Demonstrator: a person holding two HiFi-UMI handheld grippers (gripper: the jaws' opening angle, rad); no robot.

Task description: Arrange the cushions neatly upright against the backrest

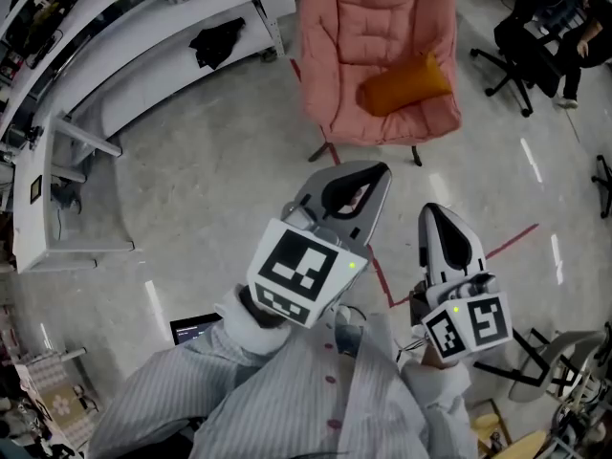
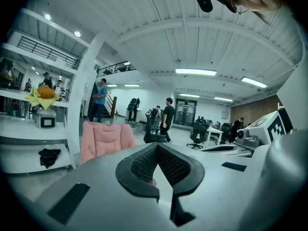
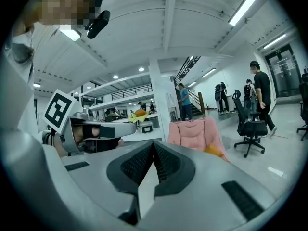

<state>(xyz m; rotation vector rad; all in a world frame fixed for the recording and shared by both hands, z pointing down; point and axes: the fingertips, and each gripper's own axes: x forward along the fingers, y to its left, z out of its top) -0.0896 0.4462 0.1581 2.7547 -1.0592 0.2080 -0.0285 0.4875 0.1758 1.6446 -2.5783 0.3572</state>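
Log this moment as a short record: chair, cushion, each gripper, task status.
chair: pink chair, ahead of both grippers, only the cushion on it
cushion: one orange cushion, lying on the seat toward one side, not upright against the backrest
left gripper: left gripper, jaws together, nothing between them, short of the chair
right gripper: right gripper, jaws together, nothing between them, short of the chair
task status: cushion not yet touched, arranging not begun
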